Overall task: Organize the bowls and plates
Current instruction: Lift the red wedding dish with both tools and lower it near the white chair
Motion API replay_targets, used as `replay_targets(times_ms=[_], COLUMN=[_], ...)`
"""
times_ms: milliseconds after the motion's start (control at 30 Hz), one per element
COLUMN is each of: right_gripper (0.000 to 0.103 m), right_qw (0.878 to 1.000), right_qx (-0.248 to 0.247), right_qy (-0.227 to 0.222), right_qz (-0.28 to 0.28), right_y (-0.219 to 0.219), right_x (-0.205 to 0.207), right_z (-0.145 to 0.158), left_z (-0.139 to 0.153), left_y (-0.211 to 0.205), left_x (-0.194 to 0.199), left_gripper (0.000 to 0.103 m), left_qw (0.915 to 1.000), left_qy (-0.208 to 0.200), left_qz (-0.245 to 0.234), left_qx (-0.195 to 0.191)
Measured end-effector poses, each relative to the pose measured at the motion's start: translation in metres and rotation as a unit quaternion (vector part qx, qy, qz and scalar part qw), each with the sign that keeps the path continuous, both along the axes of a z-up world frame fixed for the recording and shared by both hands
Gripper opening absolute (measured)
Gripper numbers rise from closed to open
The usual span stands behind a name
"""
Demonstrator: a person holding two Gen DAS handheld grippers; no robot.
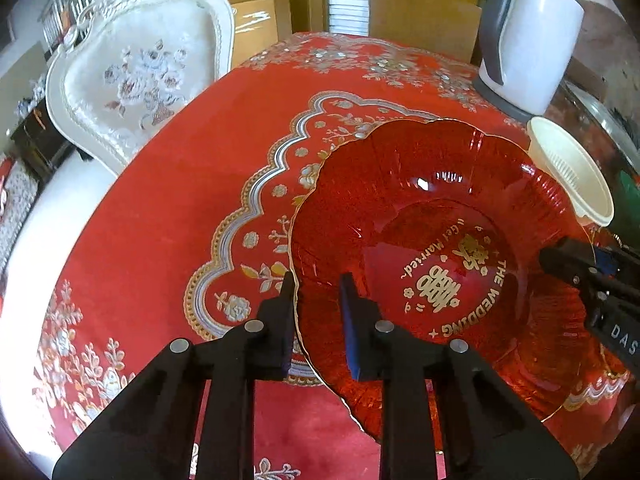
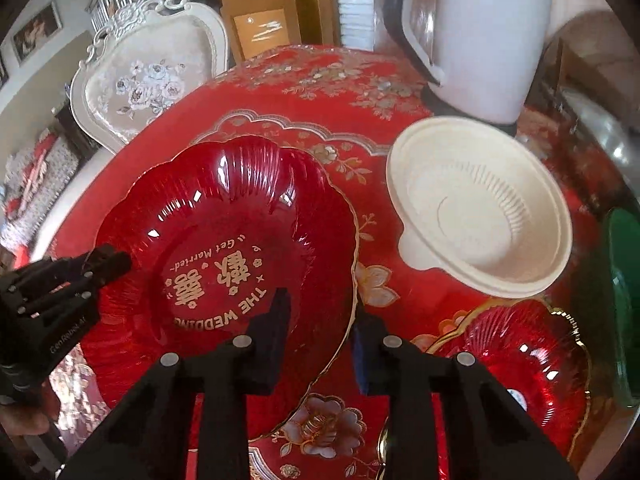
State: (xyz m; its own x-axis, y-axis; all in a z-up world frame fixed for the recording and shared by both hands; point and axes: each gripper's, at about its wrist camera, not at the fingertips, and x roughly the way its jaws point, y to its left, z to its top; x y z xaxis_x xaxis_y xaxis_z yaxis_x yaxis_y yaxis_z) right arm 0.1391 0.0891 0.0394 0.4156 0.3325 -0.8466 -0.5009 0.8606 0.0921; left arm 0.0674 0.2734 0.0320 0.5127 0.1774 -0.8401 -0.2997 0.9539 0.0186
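A large red glass plate (image 1: 440,200) with a scalloped gold rim and gold wedding lettering lies on the red flowered tablecloth (image 1: 160,208). My left gripper (image 1: 316,280) is shut on its left rim, one finger outside and one inside the plate. My right gripper (image 2: 320,304) is shut on the opposite rim of the same plate (image 2: 224,200). Each gripper shows at the far side in the other's view: the right gripper (image 1: 560,258) and the left gripper (image 2: 108,264). A cream bowl (image 2: 480,208) stands just right of the plate. A smaller red glass dish (image 2: 516,364) sits at the lower right.
A white and grey kettle (image 2: 480,40) stands at the back right of the table, behind the cream bowl (image 1: 572,172). A white carved chair (image 1: 140,68) is pushed up at the far left edge. A green object (image 2: 624,300) sits at the right edge. Cardboard boxes stand beyond the table.
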Motion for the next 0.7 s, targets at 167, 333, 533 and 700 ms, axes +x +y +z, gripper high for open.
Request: replay_targets(times_ms=[167,333,533,700], right_gripper=[0.027,0.027,0.028,0.029], right_qw=[1.000,0.999,0.998,0.997], right_qx=[0.003,0.004,0.012,0.021], right_qy=[-0.021,-0.045,-0.056,-0.074], right_qz=[0.004,0.004,0.011,0.020], right_y=[0.002,0.004,0.003,0.002], right_x=[-0.008,-0.020,-0.039,-0.062], right_z=[0.008,0.017,0.026,0.039], left_z=[0.005,0.014,0.028,0.048], left_y=[0.004,0.006,0.005,0.005], left_x=[-0.010,-0.024,-0.045,-0.074], left_gripper=[0.018,0.018,0.018,0.018], left_qw=[0.9999,0.9996,0.9991,0.9977], left_qy=[-0.015,-0.026,-0.040,-0.067], left_qz=[0.007,0.010,0.011,0.013], left_qx=[0.003,0.001,0.002,0.006])
